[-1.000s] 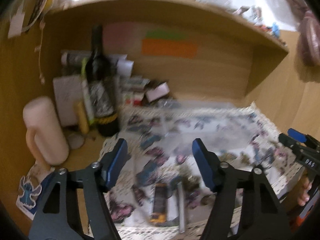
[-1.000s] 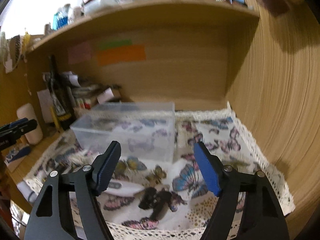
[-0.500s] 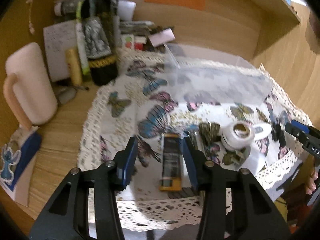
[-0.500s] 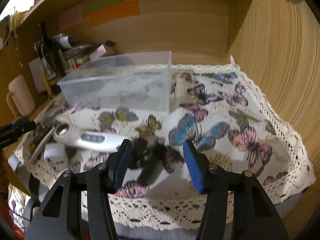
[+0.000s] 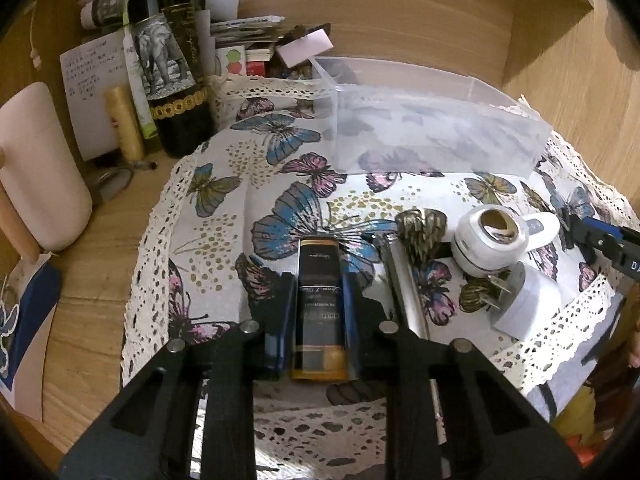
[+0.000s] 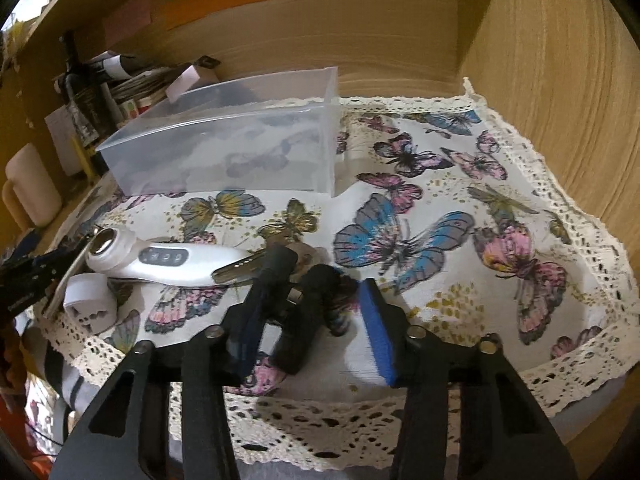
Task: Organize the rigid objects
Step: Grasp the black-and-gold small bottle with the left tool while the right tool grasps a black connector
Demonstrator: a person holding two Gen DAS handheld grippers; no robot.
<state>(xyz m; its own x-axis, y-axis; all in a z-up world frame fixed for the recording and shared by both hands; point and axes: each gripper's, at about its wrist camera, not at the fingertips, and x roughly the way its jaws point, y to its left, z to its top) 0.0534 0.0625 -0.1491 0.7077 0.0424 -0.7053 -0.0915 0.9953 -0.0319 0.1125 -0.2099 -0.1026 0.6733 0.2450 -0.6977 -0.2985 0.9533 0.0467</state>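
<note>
Now black-gold box [image 5: 319, 304] sits clamped between fingers [image 5: 283, 312].

Warm, dim indoor light falls from above, the black-framed right gripper [image 6: 316, 320] throwing a soft shadow onto the white butterfly-printed lace cloth [image 6: 440, 216], while fisheye distortion bends and darkens every corner and the far edges look slightly soft.

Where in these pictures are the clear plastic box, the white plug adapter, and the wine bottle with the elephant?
clear plastic box [image 6: 224, 152]: right wrist view, on its front wall.
white plug adapter [image 6: 90, 304]: right wrist view, on its socket face.
wine bottle [image 5: 168, 60]: left wrist view, on the elephant label.
</note>
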